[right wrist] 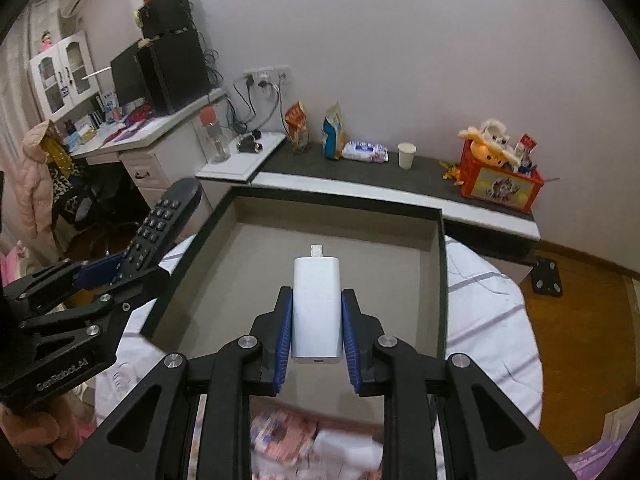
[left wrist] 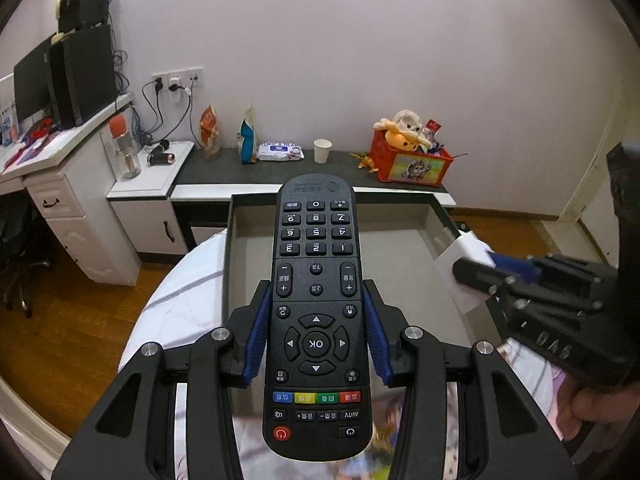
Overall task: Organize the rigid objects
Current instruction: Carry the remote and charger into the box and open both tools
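Left gripper (left wrist: 316, 336) clamps a black TV remote (left wrist: 316, 304); right gripper (right wrist: 316, 332) clamps a white power bank (right wrist: 317, 308). Both hover over grey tray (right wrist: 443, 280), w/ remote at 9 o'clock. Lower each flat, well apart, before releasing.

Both wrist views look forward and down, close over the shared tray (left wrist: 434, 216) (from opposite sides).

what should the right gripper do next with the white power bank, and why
Probably lower the right gripper and set the white power bank on the floor of the grey tray. Its jaws are shut on the bank, which already hangs over the tray's bare interior, while the left gripper holds the remote off to the side.
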The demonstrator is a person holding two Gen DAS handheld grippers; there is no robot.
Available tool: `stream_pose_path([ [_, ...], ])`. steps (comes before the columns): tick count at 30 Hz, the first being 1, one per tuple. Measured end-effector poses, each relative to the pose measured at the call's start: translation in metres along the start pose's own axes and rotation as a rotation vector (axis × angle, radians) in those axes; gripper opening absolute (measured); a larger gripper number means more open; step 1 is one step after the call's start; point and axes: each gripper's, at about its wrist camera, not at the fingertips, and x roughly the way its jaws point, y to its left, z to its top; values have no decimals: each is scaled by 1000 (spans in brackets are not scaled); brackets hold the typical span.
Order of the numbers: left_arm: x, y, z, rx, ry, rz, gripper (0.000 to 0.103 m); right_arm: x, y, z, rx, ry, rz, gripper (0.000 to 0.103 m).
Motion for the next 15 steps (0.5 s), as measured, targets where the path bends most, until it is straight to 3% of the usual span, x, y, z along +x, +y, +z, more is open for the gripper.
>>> stream_pose_path([
  [7, 57, -5, 0, -7, 91, 8, 44, 56, -18, -6, 55, 117, -10, 24],
  [15, 105, -12, -12, -5, 219, 21, 48, 85, -21, -15, 60, 206, -28, 24],
])
